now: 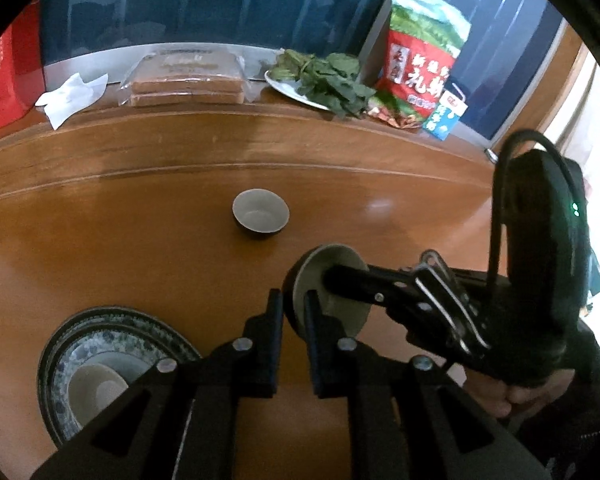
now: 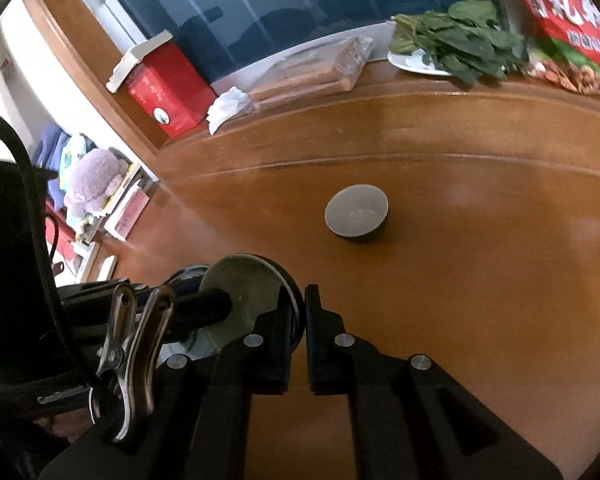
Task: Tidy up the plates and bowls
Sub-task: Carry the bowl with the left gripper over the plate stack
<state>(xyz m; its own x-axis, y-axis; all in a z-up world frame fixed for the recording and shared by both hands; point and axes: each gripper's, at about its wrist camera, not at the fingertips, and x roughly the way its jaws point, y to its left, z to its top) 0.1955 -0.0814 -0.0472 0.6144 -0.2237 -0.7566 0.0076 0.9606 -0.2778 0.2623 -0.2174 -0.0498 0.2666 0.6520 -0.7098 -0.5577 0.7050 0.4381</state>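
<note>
A small dark bowl with a pale inside [image 1: 332,292] is gripped by both grippers at once, above the brown table. My left gripper [image 1: 294,312] is shut on its near rim. My right gripper [image 2: 298,312] is shut on the same bowl's [image 2: 246,288] opposite rim, and its finger [image 1: 352,280] reaches into the bowl from the right. A second small bowl [image 1: 261,213] stands alone at mid-table; it also shows in the right wrist view [image 2: 357,211]. A stack of patterned plates with a pale bowl on top [image 1: 100,356] sits at lower left.
Along the table's far edge lie a white tissue [image 1: 72,96], a wrapped package [image 1: 186,76], a plate of green leaves [image 1: 320,80], a red snack bag [image 1: 420,56] and a small carton [image 1: 446,114]. A red box [image 2: 168,88] stands at the far left corner.
</note>
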